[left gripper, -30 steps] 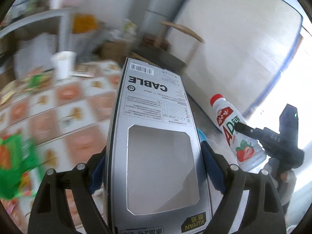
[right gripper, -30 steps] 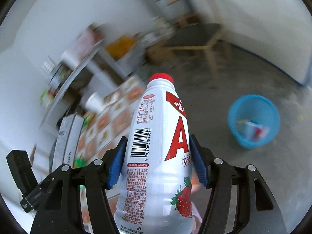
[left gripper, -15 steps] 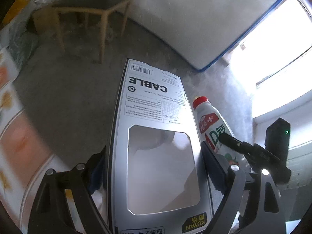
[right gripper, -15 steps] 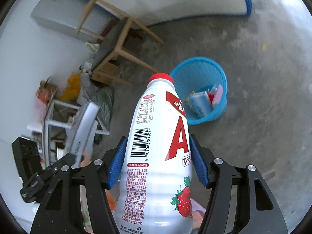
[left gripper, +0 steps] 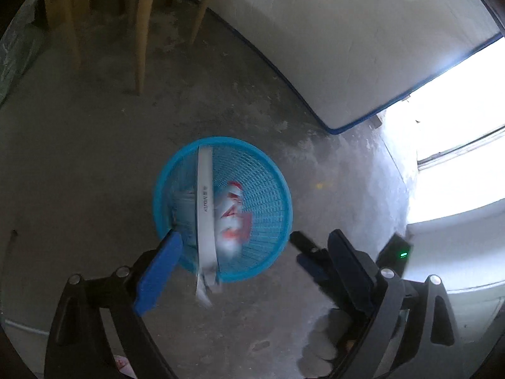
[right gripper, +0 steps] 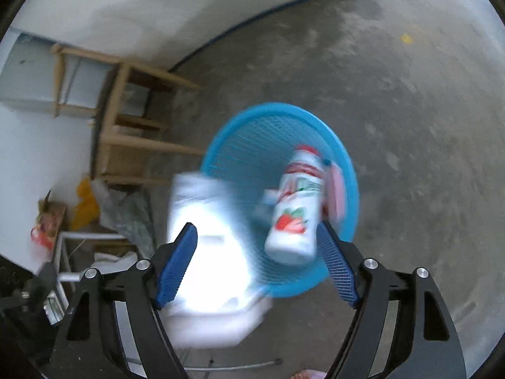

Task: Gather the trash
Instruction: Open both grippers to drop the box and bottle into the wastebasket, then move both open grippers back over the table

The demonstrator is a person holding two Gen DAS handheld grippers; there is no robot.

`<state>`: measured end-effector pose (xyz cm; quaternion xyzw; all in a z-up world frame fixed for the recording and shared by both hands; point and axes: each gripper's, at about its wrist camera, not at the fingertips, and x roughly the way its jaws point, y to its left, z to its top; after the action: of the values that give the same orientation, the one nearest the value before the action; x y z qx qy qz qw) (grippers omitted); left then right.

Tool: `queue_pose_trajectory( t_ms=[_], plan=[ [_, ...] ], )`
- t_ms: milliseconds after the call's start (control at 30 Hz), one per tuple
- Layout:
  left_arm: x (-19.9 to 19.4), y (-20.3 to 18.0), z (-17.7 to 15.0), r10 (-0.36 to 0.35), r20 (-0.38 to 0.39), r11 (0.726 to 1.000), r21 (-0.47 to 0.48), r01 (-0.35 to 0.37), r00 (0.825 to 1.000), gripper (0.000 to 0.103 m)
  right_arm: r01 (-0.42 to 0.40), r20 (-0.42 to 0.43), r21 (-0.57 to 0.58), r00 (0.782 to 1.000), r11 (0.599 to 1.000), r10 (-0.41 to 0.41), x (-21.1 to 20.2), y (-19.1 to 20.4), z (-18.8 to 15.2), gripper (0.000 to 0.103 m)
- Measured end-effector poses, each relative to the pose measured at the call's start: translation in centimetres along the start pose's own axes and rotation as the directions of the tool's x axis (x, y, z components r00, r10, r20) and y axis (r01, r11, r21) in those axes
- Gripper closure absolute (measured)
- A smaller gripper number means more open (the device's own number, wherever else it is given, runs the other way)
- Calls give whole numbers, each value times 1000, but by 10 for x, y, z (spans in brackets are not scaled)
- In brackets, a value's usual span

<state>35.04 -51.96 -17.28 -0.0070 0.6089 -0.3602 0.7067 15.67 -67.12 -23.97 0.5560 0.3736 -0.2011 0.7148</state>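
Dropping trash into the blue basket on the floor: that looks like the step in hand. Left tongs spread wide, holding nothing. Right tongs spread wide too, holding nothing. Cable box on its edge across the basket, top end at the far rim, bottom end poking out over the near rim, so only partly inside. Strawberry drink bottle blurred between the right tongs but touching neither finger, cap pointing down into the basket, probably falling in.

Next move, as a guess: lifting both tongs away and heading off for more trash. Maybe a small push on the box first, if it stays leaning on the rim and could tip out.

Hard to tell: whether the box rests on the rim or hangs in the air, since both things look smeared. Box just a white blur in the right view. Other bits at the bottom of the basket, pink and pale, too blurry to name. Tabletop with the rest of the trash out of sight. Wooden stool cut off at the top edge.
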Motion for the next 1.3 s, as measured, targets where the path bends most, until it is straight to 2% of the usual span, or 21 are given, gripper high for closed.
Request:
queue_pose_trajectory(
  t_ms=[67,233,367,500,700,833,1000,1067,1233,1300],
  plan=[
    [-7,-1,-2,-29,18,999,16,29,999,12,-24,17,12,1000,1000,24,-7,-9,-8,29],
    [-36,-1,-4,-86,64,996,38,83,994,12,9,57,-26,998,1000,-7,-23,-14,-11,29],
    [-80,0,-15,-121,136,990,88,110,983,12,58,118,-118,992,991,-44,-46,-3,-16,29],
    [-136,-7,-41,-140,228,981,167,103,964,12,91,180,-233,983,968,-49,-69,13,-32,29],
    [-239,3,-108,-147,364,975,212,72,920,12,125,245,-430,969,894,-18,-119,53,-79,29],
    [-290,19,-164,-88,438,981,192,3,895,12,113,240,-517,971,849,17,-143,79,-110,29],
    [-337,48,-233,-4,525,988,132,-76,851,12,25,138,-638,987,770,83,-157,118,-153,28],
    [-360,61,-263,35,563,988,104,-113,826,12,-20,86,-673,991,739,105,-161,137,-170,27],
    [-399,97,-329,189,641,969,0,-246,744,12,-120,-33,-749,989,651,144,-163,184,-212,26],
    [-410,111,-354,244,649,959,-51,-279,721,12,-168,-96,-771,984,615,148,-157,201,-230,26]
  ],
)
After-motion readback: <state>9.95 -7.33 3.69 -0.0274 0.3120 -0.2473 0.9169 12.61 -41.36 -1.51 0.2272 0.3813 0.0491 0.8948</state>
